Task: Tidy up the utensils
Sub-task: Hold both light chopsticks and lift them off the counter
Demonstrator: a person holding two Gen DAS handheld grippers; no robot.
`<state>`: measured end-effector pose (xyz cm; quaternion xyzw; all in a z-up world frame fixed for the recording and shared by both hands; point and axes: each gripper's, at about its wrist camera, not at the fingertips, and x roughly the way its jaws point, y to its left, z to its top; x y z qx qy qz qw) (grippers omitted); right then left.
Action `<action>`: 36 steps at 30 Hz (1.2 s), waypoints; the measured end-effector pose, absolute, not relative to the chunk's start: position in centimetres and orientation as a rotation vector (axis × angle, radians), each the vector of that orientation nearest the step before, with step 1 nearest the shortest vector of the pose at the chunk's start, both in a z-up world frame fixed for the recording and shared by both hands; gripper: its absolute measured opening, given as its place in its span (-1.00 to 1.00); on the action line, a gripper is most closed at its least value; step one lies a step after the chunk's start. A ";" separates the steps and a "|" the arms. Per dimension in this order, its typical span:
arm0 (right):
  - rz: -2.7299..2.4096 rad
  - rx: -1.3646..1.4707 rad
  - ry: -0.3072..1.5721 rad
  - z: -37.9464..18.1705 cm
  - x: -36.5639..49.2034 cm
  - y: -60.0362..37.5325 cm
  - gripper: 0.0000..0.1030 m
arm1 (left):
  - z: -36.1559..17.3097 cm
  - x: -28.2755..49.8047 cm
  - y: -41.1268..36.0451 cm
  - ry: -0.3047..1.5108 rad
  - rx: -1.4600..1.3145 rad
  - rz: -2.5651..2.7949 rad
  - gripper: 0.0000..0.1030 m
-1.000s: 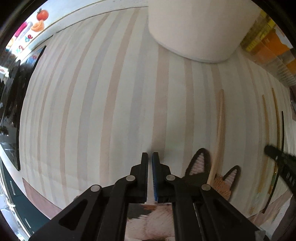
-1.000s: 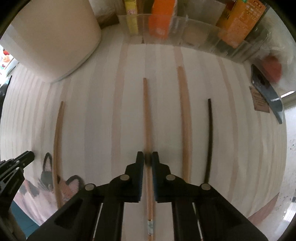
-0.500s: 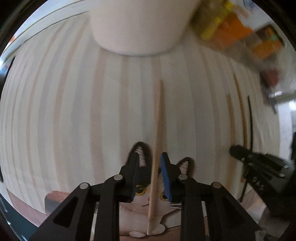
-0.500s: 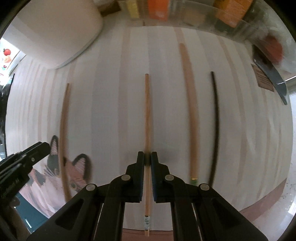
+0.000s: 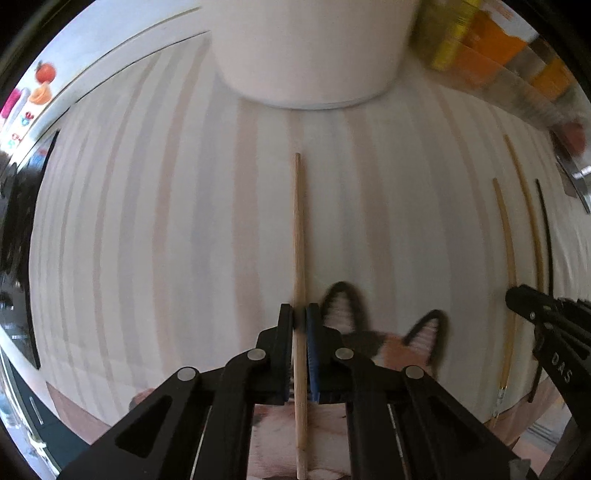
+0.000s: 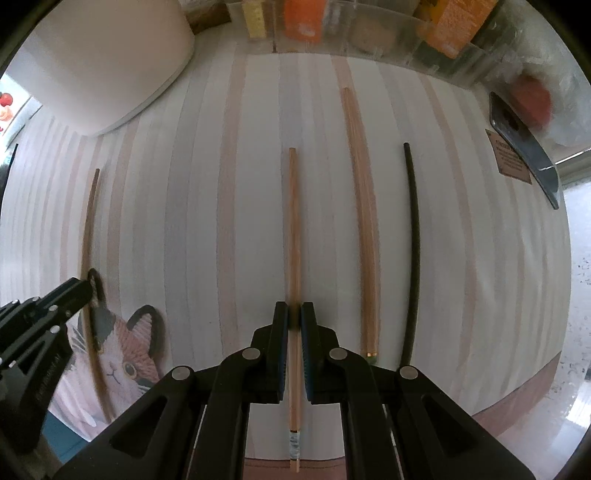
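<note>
Each claw is pinching a wooden chopstick. The left claw (image 5: pixel 300 317) is pressing together on a plain wooden chopstick (image 5: pixel 298 229) lying lengthwise on the desk, its far tip pointing toward the white container (image 5: pixel 314 55). The right claw (image 6: pixel 294 316) is pinching a second chopstick with a patterned end (image 6: pixel 294 236), which is lying parallel to a longer wooden chopstick (image 6: pixel 364 221) and a black chopstick (image 6: pixel 413 240) just to its right.

Both grips are sitting near the rear third of the sticks, so on lifting, the long front ends are likely to be drooping or swinging, and a thin round stick could be rolling out between the pads. Judging from the spacing, the right claw is working close to the longer wooden chopstick and could be nudging it out of line. The two claws are also operating near each other and might be colliding if they move inward together.

The desk is wearing a pale striped cloth (image 6: pixel 480 258) with a cat picture (image 6: pixel 125 365) printed at its near edge. Clear bins with orange and yellow packages (image 6: pixel 303 18) are standing along the back.
</note>
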<state>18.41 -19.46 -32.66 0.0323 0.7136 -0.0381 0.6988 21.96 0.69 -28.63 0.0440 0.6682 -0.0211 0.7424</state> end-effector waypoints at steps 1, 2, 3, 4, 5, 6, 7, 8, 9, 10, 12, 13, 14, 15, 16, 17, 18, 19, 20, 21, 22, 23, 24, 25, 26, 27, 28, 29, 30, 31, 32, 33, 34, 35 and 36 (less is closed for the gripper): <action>-0.077 0.075 1.591 -32.7 18.5 -18.7 -0.86 | -28.6 22.0 1.4 1.469 0.083 -0.038 -0.91; -0.061 0.085 1.593 -32.6 18.5 -18.1 -0.85 | -28.7 21.9 2.0 1.474 0.072 -0.031 -0.91; -0.042 0.099 1.598 -32.6 18.5 -17.4 -0.86 | -28.7 21.9 2.6 1.477 0.065 -0.022 -0.90; -0.023 0.114 1.603 -32.6 18.5 -16.8 -0.86 | -28.7 21.8 3.3 1.479 0.058 -0.018 -0.90; -0.009 0.125 1.607 -32.7 18.5 -16.4 -0.86 | -28.3 21.9 4.4 1.480 0.052 -0.019 -0.90; 0.008 0.139 1.613 -32.8 18.5 -15.7 -0.86 | -28.2 22.1 5.0 1.482 0.045 -0.020 -0.90; 0.024 0.139 1.618 -32.7 18.5 -14.9 -0.86 | -28.2 22.4 5.3 1.484 0.043 -0.019 -0.90; 0.029 0.133 1.619 -32.8 18.5 -14.5 -0.85 | -28.0 22.4 4.5 1.484 0.043 -0.017 -0.90; 0.031 0.122 1.619 -32.7 18.5 -14.1 -0.85 | -28.1 22.4 4.7 1.484 0.041 -0.015 -0.90; 0.032 0.097 1.624 -32.7 18.5 -13.6 -0.85 | -28.1 22.4 4.8 1.482 0.038 -0.016 -0.90; 0.037 0.075 1.637 -32.6 18.6 -12.9 -0.85 | -28.2 22.3 6.8 1.480 0.036 -0.015 -0.90; 0.039 0.074 1.645 -32.6 18.8 -12.5 -0.85 | -28.3 22.4 7.7 1.479 0.036 -0.016 -0.90; 0.045 0.065 1.652 -32.6 18.8 -12.3 -0.85 | -27.8 22.5 6.5 1.479 0.036 -0.014 -0.90; 0.048 0.057 1.655 -32.6 19.1 -12.2 -0.85 | -27.9 22.5 7.3 1.479 0.037 -0.014 -0.90; 0.048 0.043 1.656 -32.7 19.6 -11.9 -0.85 | -27.9 22.5 8.2 1.479 0.039 -0.013 -0.90; 0.048 0.029 1.656 -32.7 19.7 -11.7 -0.85 | -28.2 22.5 5.8 1.479 0.040 -0.009 -0.90; 0.049 0.012 1.656 -33.2 20.0 -11.9 -0.85 | -27.9 22.3 3.8 1.478 0.039 -0.004 -0.90; 0.046 -0.005 1.653 -33.1 20.1 -11.6 -0.85 | -27.9 22.3 4.0 1.479 0.043 -0.003 -0.90; 0.041 -0.024 1.647 -33.1 20.2 -11.2 -0.86 | -28.2 22.2 3.7 1.480 0.044 -0.002 -0.90; 0.033 -0.044 1.638 -33.0 20.2 -10.9 -0.86 | -28.2 22.2 3.6 1.480 0.046 -0.002 -0.90; 0.027 -0.058 1.632 -33.1 20.4 -10.5 -0.86 | -28.2 22.2 3.8 1.480 0.045 -0.001 -0.90; 0.023 -0.058 1.631 -33.4 20.6 -10.7 -0.86 | -28.2 22.3 3.8 1.480 0.043 0.000 -0.90; 0.018 -0.059 1.631 -33.4 20.8 -11.0 -0.86 | -28.3 22.2 3.9 1.481 0.044 0.000 -0.90; 0.014 -0.063 1.630 -33.4 20.8 -11.0 -0.86 | -28.3 22.2 4.1 1.481 0.040 0.000 -0.90; -0.001 -0.074 1.623 -33.4 20.9 -11.0 -0.86 | -28.2 22.3 4.1 1.481 0.041 0.001 -0.90; -0.002 -0.073 1.620 -33.5 21.0 -11.0 -0.86 | -28.1 22.4 4.0 1.482 0.043 0.000 -0.90; 0.001 -0.066 1.624 -33.5 21.2 -11.2 -0.86 | -28.1 22.4 4.1 1.482 0.046 -0.002 -0.90; 0.003 -0.059 1.628 -33.5 21.3 -11.2 -0.86 | -28.1 22.5 4.1 1.483 0.045 -0.004 -0.90; 0.003 -0.051 1.633 -33.5 21.4 -11.3 -0.86 | -28.2 22.5 4.3 1.482 0.040 -0.005 -0.90; 0.004 -0.050 1.637 -33.5 21.5 -11.2 -0.86 | -28.2 22.5 4.4 1.484 0.036 -0.006 -0.90; 0.004 -0.045 1.641 -33.5 21.7 -11.2 -0.85 | -28.2 22.6 4.4 1.485 0.038 -0.007 -0.90; 0.004 -0.037 1.643 -33.5 21.8 -11.4 -0.85 | -28.2 22.7 4.4 1.485 0.044 -0.008 -0.90; 0.006 -0.032 1.647 -33.5 21.9 -11.4 -0.85 | -28.1 22.7 4.4 1.485 0.048 -0.009 -0.90; 0.008 -0.031 1.649 -33.5 21.9 -11.3 -0.85 | -28.2 22.8 4.4 1.485 0.050 -0.008 -0.90; 0.010 -0.027 1.652 -33.7 22.0 -11.5 -0.85 | -28.2 22.9 4.3 1.486 0.052 -0.007 -0.90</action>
